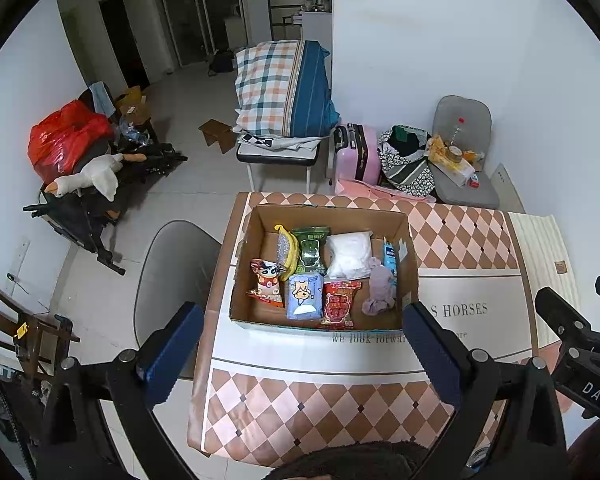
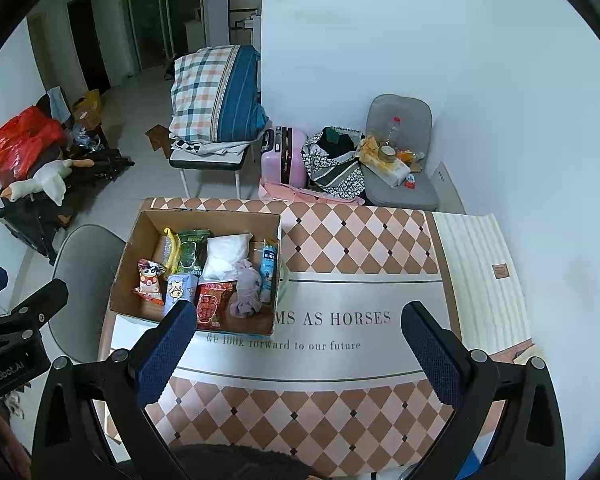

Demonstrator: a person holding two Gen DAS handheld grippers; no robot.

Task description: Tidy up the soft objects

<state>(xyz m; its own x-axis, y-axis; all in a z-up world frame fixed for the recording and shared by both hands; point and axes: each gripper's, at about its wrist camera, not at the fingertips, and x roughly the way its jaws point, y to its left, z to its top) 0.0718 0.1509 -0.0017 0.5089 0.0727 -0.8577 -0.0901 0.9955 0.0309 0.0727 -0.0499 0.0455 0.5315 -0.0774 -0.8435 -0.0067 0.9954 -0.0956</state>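
An open cardboard box stands on the table and also shows in the right wrist view. Inside lie soft packets: a white pouch, a green packet, a blue tissue pack, a red snack bag, a cartoon snack bag, a yellow sponge and a lilac cloth. My left gripper is open and empty, above the box's near edge. My right gripper is open and empty, above the table to the right of the box.
The table carries a checked cloth with printed words. A grey chair stands left of the table. Beyond it are a pink suitcase, a chair with clutter, a pillow on a bench and a plush goose.
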